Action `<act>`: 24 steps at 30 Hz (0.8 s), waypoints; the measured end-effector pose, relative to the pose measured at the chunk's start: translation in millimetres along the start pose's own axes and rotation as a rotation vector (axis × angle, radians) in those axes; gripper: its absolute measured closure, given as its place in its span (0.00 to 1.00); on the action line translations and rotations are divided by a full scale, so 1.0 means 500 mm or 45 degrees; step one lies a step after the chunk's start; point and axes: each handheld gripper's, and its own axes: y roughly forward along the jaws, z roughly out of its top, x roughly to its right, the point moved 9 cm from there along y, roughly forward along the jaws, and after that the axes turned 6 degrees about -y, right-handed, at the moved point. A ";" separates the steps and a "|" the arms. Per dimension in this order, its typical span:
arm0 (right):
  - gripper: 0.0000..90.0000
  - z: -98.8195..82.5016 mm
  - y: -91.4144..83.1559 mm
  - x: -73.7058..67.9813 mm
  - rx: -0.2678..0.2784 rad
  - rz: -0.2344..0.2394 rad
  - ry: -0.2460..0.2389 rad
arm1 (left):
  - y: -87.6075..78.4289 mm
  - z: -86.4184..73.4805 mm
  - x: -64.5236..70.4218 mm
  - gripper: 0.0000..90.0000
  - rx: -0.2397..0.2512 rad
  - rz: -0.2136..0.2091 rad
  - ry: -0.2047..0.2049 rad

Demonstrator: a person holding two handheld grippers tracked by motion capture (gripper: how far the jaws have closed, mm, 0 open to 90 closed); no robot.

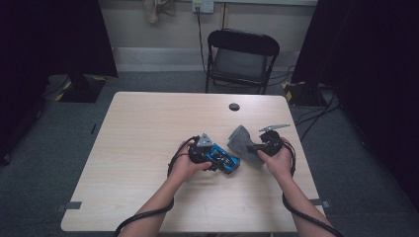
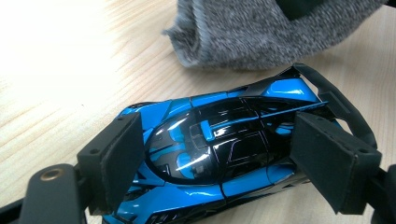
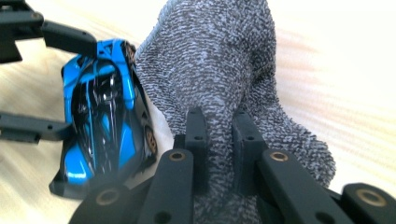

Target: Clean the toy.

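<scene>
- High view: the left tool (image 1: 217, 159) clamps the blue toy car (image 1: 224, 160) near the middle of the surface (image 1: 143, 143). The right tool (image 1: 255, 146) pinches the grey cloth (image 1: 242, 141), which lies just beside the car, on its right. The right hand (image 1: 277, 159) is the nearer one to the cloth.
- Left gripper view: the jaws are spread wide, their pads (image 2: 122, 156) pressing the toy car (image 2: 215, 149) across its width. The car's long axis runs crosswise between them, its glossy blue-and-black body resting on the wood. The fuzzy, folded cloth (image 2: 261, 35) sits just beyond its spoiler, probably ready to wipe.
- Right gripper view: the right tool (image 3: 219, 135) is pressed together on a fold of cloth (image 3: 219, 60), which touches the car (image 3: 100, 112) at its left.
</scene>
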 end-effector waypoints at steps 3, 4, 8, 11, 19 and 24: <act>0.89 0.017 0.004 0.002 0.017 -0.012 0.000 | 0.000 0.001 0.000 0.19 -0.002 -0.002 -0.001; 0.89 0.023 0.007 0.002 0.022 -0.013 0.003 | 0.001 0.001 0.000 0.19 -0.001 -0.002 -0.003; 0.89 0.045 0.020 -0.001 0.037 -0.014 0.011 | 0.000 0.000 0.000 0.19 0.000 -0.001 -0.002; 0.89 0.061 0.033 -0.006 0.036 -0.018 0.005 | 0.000 0.000 0.000 0.19 0.000 0.000 -0.003; 0.89 0.090 0.078 -0.022 0.045 -0.030 0.002 | 0.000 0.000 0.000 0.19 0.010 -0.002 -0.001; 0.89 0.102 0.104 -0.039 0.034 -0.022 -0.005 | 0.000 0.000 0.000 0.19 0.010 -0.003 -0.004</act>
